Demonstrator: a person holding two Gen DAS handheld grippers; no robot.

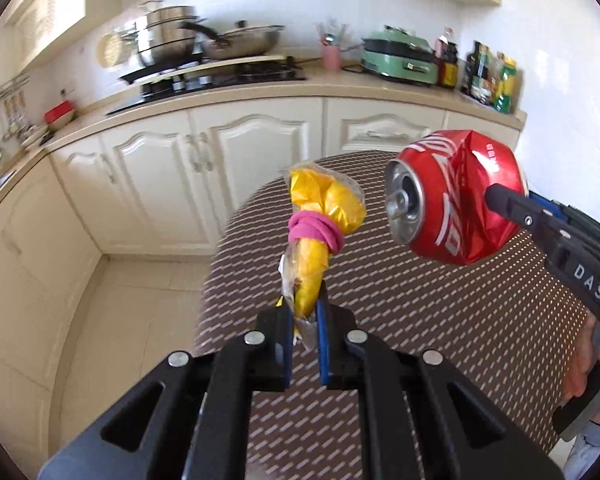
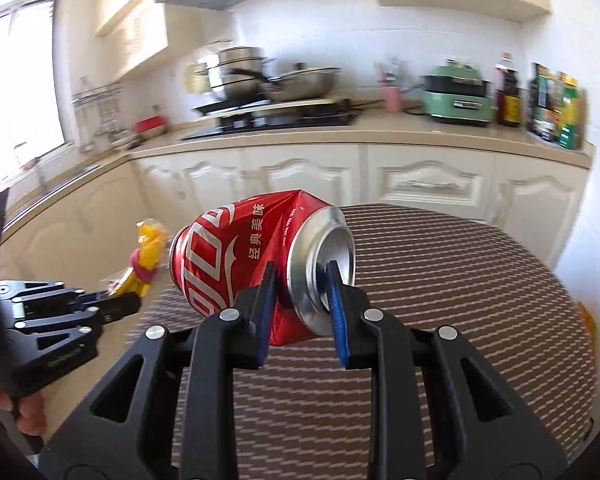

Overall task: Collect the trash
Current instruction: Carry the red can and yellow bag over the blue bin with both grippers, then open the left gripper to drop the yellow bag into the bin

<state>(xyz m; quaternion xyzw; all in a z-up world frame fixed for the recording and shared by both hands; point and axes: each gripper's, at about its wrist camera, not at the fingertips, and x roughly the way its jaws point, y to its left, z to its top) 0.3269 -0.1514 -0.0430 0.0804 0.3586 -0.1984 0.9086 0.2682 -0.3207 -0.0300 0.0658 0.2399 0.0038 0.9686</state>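
Trash is held in both grippers, above the round desk (image 1: 440, 320) with its brown woven cover. The crushed red can (image 2: 260, 264) is gripped at its bottom end by the right gripper (image 2: 300, 276): one blue pad presses the dented red side, the other sits against the silver bottom, so the jaws are clenched on it. The can lies on its side in the air, its top end toward the left gripper. The yellow wrapper (image 1: 320, 216), twisted and bound in the middle with a pink band (image 1: 314, 232), stands upright between the fingers of the left gripper (image 1: 306, 312), whose jaws are closed on its lower tail. Can and wrapper are near each other but do not touch.

Behind the desk runs a counter (image 1: 260, 90) over cream cabinets (image 1: 220, 152). On it stand steel pots (image 1: 168, 36) and a wok (image 1: 244, 40) on the stove, a pink cup (image 1: 331, 56) with utensils, a green cooker (image 1: 400, 58) and several bottles (image 1: 488, 76).
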